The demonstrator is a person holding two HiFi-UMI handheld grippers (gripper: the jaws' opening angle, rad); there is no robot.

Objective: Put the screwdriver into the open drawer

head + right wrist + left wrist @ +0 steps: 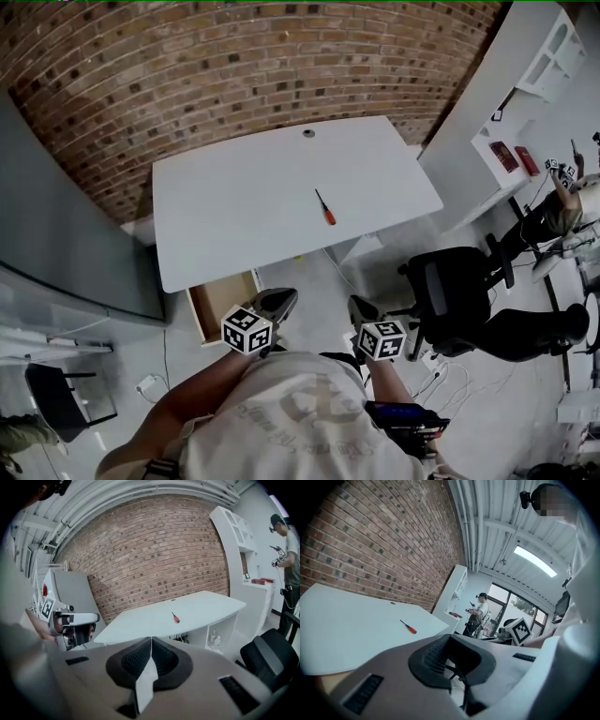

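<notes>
Screwdriver (324, 207) lies right of centre on white table (234, 206), well beyond both claws. Left gripper (279, 300) & right gripper (360, 307): jaws pressed together, nothing held, w/ open drawer (221, 302) just left of them.

Legible text: none; white cubes (247, 330) on left gripper (278, 302) and right gripper (362, 309) carry black square marker patterns only; pale grey shirt (309, 412) print too faint to read.
</notes>
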